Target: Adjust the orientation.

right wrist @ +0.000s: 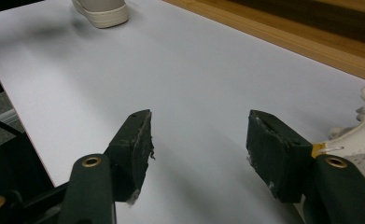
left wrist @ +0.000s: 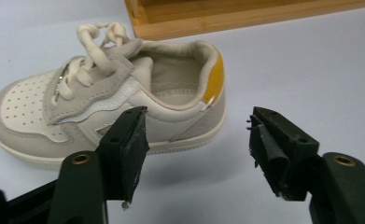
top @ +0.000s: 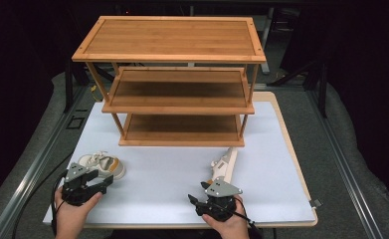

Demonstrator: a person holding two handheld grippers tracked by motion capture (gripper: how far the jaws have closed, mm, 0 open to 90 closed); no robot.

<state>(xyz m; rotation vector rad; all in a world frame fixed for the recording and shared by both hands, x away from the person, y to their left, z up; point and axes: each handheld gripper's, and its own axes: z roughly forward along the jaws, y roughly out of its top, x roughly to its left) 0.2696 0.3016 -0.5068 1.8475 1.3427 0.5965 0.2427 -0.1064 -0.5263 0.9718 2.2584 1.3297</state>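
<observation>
High view: left gripper [top: 105, 185] beside shoe [top: 104, 164], jaws spread, gripping nothing; right gripper [top: 196, 202] likewise gaping, near second shoe [top: 224, 167].

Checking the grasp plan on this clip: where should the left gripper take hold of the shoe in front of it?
Probably the heel collar of the shoe, by the yellow tab. It stands upright on its sole with the opening facing up, so the left gripper, jaws open, could come from above, one jaw inside, one outside.

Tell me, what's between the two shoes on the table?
Nothing: in the high view, bare white tabletop runs from the left shoe to the right shoe.
</observation>
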